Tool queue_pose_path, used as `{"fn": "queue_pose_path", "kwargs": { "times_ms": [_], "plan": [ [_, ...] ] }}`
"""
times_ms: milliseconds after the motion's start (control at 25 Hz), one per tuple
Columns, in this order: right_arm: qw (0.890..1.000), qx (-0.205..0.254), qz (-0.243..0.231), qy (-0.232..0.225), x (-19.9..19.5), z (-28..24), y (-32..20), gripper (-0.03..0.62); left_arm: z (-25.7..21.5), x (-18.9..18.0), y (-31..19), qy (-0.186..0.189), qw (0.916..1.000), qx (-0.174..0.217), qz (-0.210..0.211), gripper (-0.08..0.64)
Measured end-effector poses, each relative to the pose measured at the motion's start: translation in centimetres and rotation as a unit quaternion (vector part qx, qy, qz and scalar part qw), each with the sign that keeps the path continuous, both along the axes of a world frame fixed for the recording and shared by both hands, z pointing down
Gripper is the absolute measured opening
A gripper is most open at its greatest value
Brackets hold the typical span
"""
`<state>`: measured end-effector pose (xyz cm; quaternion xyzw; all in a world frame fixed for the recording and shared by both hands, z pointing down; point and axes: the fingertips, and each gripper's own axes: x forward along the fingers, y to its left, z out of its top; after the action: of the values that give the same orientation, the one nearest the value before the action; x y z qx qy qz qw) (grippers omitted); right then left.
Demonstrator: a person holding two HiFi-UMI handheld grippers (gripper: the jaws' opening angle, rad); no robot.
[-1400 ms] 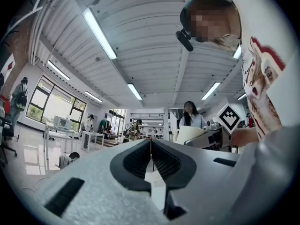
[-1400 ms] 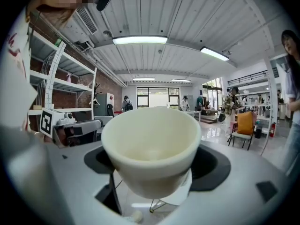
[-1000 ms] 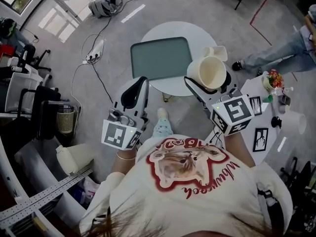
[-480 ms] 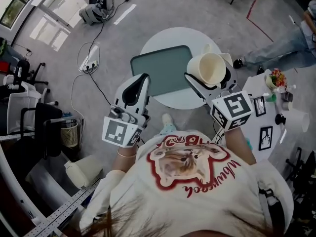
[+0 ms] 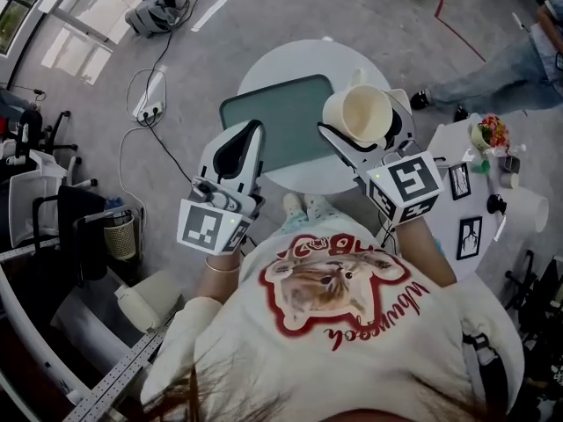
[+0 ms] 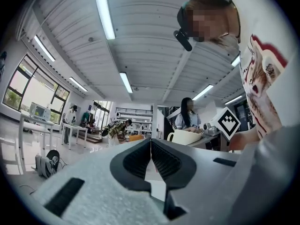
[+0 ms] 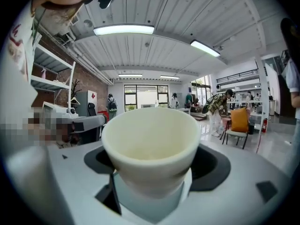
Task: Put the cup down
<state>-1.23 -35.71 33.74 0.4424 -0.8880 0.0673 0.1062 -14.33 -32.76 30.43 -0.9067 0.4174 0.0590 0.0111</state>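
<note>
Head view, left to right: left gripper, ribbed black jaws pressed together, empty; rounded grey-green rectangular tray on a round white table; right gripper clamps a smooth, tapered cream cup, mouth up, over the table's right edge.

I wear a cream T-shirt printed with a brown cat ringed in red above red lettering, a thin bracelet at my left wrist, and my left tool and right tool are pale grey with black jaw pads and black-and-white square-marker cubes.
</note>
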Motion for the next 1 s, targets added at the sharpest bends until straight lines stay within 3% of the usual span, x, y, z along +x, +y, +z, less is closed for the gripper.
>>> {"fn": "queue_pose_path", "kwargs": {
  "times_ms": [400, 1000],
  "plan": [
    [1.0, 0.002, -0.005, 0.009, -0.1, 2.0, -2.9, 0.43, 0.0, -0.1, -1.3, 0.012, 0.9996, -0.015, -0.022, 0.015],
    [0.999, -0.018, -0.014, 0.038, -1.7, 10.7, -6.7, 0.43, 3.8, -0.6, -1.1, 0.009, 0.9975, -0.059, -0.038, 0.015]
  ]
}}
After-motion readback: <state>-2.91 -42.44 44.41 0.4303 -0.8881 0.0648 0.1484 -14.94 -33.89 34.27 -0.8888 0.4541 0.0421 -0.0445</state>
